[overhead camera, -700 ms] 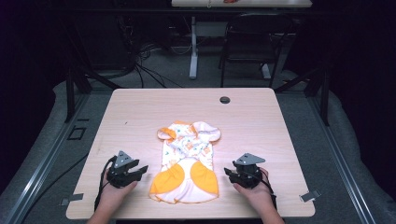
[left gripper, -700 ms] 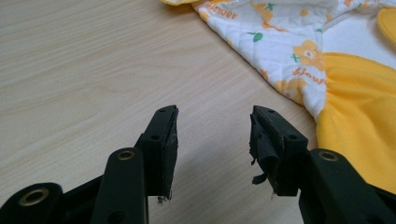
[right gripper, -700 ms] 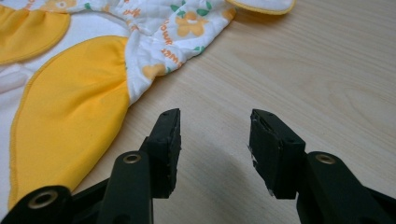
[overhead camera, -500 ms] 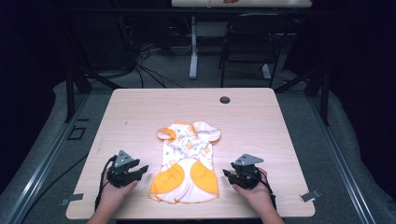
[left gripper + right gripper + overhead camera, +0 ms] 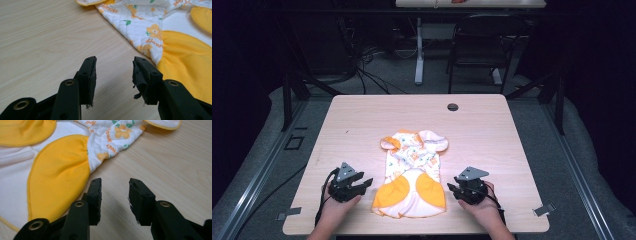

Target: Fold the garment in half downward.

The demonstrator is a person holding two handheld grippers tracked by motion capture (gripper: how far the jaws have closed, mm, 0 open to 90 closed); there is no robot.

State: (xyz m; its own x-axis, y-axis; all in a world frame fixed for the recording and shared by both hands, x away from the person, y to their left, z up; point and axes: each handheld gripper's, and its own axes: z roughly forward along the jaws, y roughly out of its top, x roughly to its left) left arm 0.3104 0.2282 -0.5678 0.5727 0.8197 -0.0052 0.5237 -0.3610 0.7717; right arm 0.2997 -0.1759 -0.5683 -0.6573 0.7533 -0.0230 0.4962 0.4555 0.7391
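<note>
The baby garment [image 5: 412, 177] lies flat on the worktop [image 5: 362, 120], a little toward six o'clock from the worktop's middle. Its white top with the orange flower print and two short sleeves points toward twelve o'clock, and its two yellow panels [image 5: 393, 192] lie at the six o'clock end, near the front edge. A small dark round cap [image 5: 453, 107] sits in the worktop toward twelve o'clock, well apart from the garment.

The left claw [image 5: 364, 183] rests at about eight o'clock from the garment, just beside its yellow hem, held by the person's left hand [image 5: 334, 210]. In the left gripper view its jaws stand apart with bare wood between them; the garment's printed cloth [image 5: 150, 27] lies ahead and to the side, close to one jaw, but I cannot tell whether it touches. This claw [image 5: 113, 67] grips nothing.

The right claw [image 5: 453, 188] rests at about four o'clock from the garment, just beside the other yellow panel, in the person's right hand [image 5: 484, 210]. In the right gripper view this claw [image 5: 115, 188] is likewise spread open over bare wood, with the yellow panel [image 5: 57, 177] next to one jaw and nothing held.
</note>
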